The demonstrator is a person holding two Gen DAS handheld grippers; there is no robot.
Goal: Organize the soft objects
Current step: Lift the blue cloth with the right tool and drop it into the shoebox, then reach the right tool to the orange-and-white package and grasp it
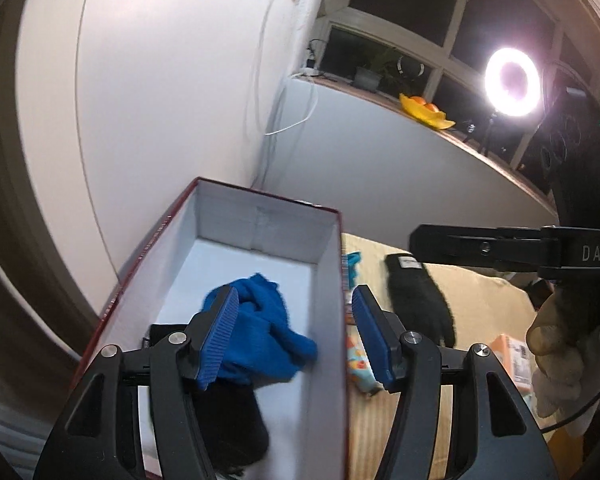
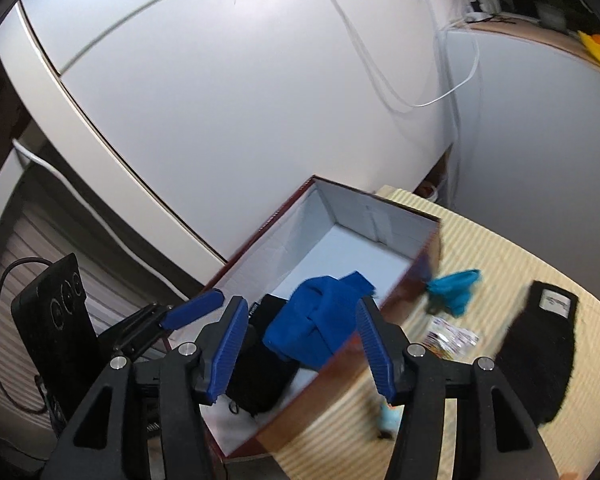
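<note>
Both claws hang parted and empty over the box (image 1: 332, 280)

Left gripper (image 1: 296, 336) spread above the blue cloth (image 1: 268, 328), which lies in the box on a black cloth (image 2: 256, 376); right gripper (image 2: 302, 346) likewise wide; only the left view shows the gloved hand (image 1: 568, 344); only the right view shows the teal cloth (image 2: 454, 288); black glove (image 2: 540, 352) lies on the striped mat (image 2: 480, 248).

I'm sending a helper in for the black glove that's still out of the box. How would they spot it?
Find the red box on the striped tabletop. Outside it, past the crumpled teal cloth, lies the long fuzzy black glove. Only it carries a white label at its cuff.
</note>
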